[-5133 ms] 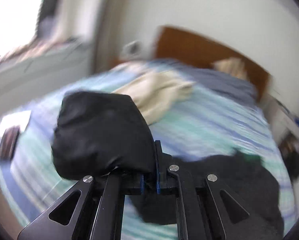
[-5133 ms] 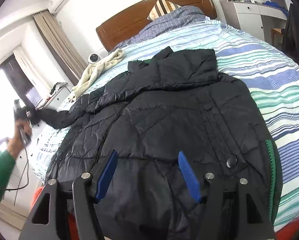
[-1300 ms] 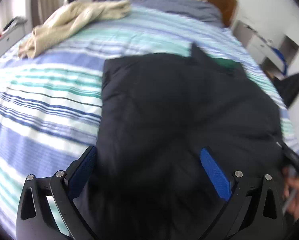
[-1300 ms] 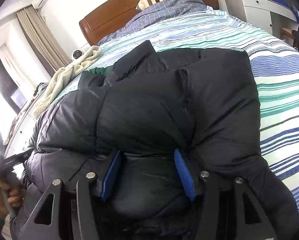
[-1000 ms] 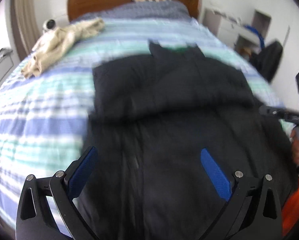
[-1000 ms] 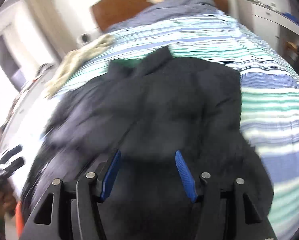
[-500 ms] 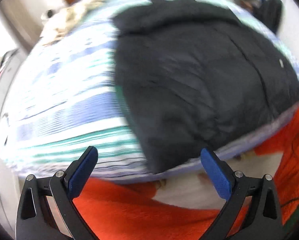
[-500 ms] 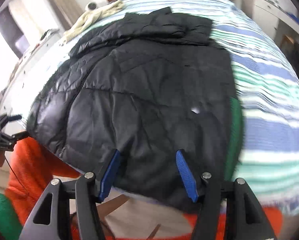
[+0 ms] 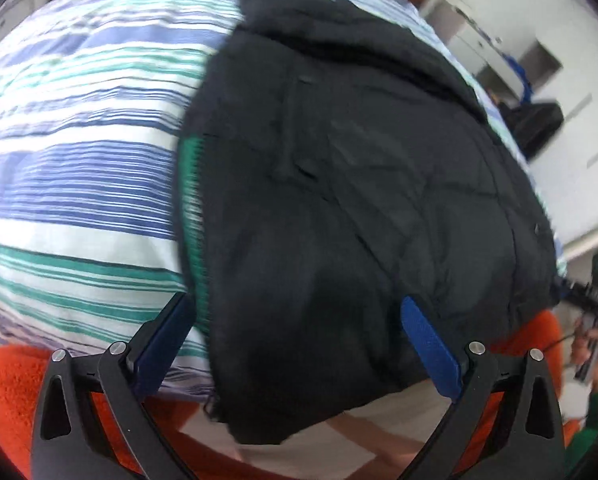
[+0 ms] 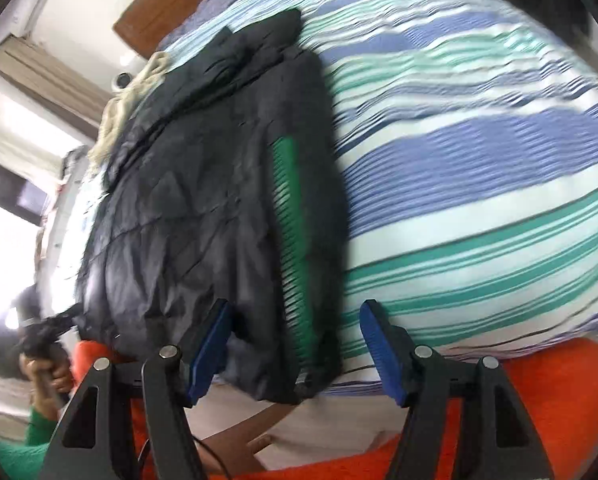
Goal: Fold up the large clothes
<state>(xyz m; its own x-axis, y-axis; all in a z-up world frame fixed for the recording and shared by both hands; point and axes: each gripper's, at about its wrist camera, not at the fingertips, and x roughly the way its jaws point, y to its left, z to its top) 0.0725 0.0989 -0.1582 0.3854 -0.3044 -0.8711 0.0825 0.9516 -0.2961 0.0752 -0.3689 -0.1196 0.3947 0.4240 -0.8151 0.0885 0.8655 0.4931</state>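
A large black padded jacket (image 9: pixel 359 184) with green lining at its edge lies on the striped bed, sleeves folded in, hem hanging over the near bed edge. It also shows in the right wrist view (image 10: pixel 203 200). My left gripper (image 9: pixel 299 340) is open and empty, its blue pads either side of the jacket's near left hem corner. My right gripper (image 10: pixel 295 344) is open and empty around the near right hem corner with the green lining strip (image 10: pixel 293 248).
The bed has a blue, green and white striped cover (image 9: pixel 79 160) (image 10: pixel 479 152). A beige garment (image 10: pixel 131 96) lies near the wooden headboard (image 10: pixel 167 4). An orange blanket (image 9: pixel 15 384) lies below the bed edge. White furniture (image 9: pixel 499 32) stands at the right.
Both grippers dropped from above the jacket to the near bed edge and now frame the hem corners. Five seconds ago the left gripper held a black sleeve; it has let go.
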